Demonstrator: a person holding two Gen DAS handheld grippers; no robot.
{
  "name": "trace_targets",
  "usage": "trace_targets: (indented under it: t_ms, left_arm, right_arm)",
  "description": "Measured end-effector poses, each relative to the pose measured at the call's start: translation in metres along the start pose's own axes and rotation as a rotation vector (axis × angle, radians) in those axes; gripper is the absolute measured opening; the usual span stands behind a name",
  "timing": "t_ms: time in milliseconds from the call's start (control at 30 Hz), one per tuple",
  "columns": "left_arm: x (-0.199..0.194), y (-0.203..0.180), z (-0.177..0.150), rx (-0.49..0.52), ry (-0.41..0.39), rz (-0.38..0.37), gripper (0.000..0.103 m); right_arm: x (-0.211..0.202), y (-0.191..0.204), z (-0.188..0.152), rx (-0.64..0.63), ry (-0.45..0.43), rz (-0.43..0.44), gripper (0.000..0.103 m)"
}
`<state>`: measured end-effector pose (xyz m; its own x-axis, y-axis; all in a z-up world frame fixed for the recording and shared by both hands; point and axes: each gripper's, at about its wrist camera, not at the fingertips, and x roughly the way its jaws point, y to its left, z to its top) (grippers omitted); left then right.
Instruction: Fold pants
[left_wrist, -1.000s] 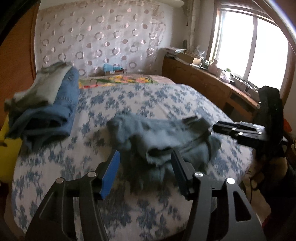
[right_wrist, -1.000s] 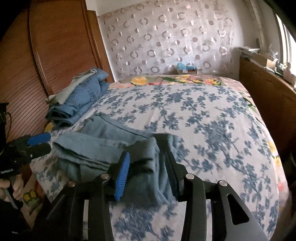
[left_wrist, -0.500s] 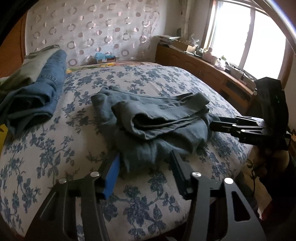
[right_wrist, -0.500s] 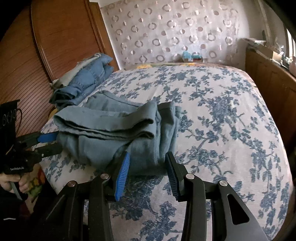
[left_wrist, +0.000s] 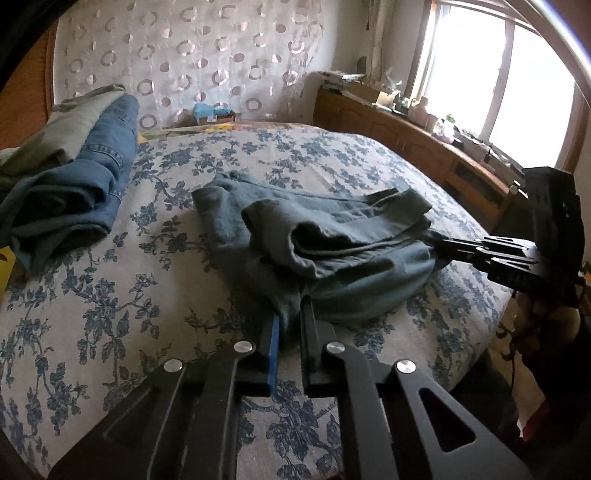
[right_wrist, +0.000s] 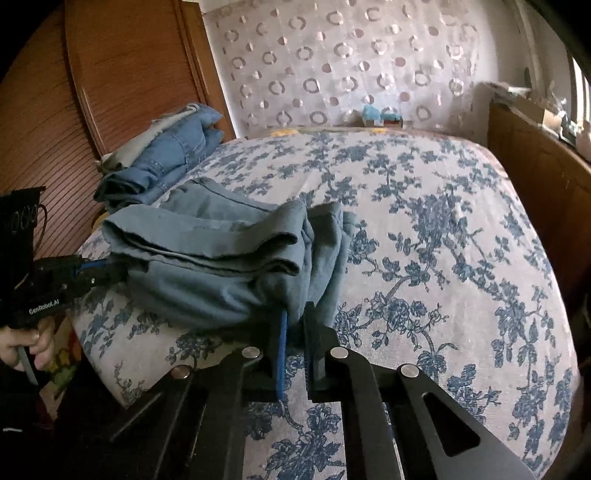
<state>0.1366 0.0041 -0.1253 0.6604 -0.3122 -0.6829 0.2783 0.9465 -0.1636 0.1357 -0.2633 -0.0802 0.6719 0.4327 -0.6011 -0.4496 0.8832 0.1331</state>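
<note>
Both tools have just clamped: the left gripper (left_wrist: 291, 317) and the right gripper (right_wrist: 295, 321), spread wide a second ago, now pinch the near edge of the grey-blue pants (left_wrist: 314, 240), bunched at the near end of the floral bed (left_wrist: 110, 295). That suggests a lift to spread them. Which part each holds is hidden in the folds (other jeans (left_wrist: 74, 184) lie at ten o'clock).
</note>
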Motion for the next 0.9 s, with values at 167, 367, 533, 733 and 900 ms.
trace_targets:
  t_ms: [167,367,533,733,900]
  left_arm:
    - [-0.024,-0.003,-0.010,-0.015,-0.022,-0.023,0.009]
    - [-0.046,-0.008,-0.024,-0.035,-0.032,-0.050,0.009]
    - [-0.046,-0.007,-0.026,-0.033,-0.027,-0.019,0.009]
    - [-0.038,-0.008,-0.022,-0.026,-0.010,0.013,0.031]
    - [-0.031,-0.010,-0.017,-0.008,-0.011,0.021,0.046]
  right_arm:
    - [-0.020,0.004,-0.004,-0.006,-0.027,0.018,0.007]
    - [-0.043,0.008,-0.020,-0.002,-0.028,0.053,0.007]
    - [-0.044,0.008,-0.031,0.007,-0.012,0.054,0.007]
    - [-0.042,0.012,-0.027,0.008,-0.009,0.036,0.013]
    - [-0.045,0.016,-0.026,0.003,-0.021,0.018,0.027]
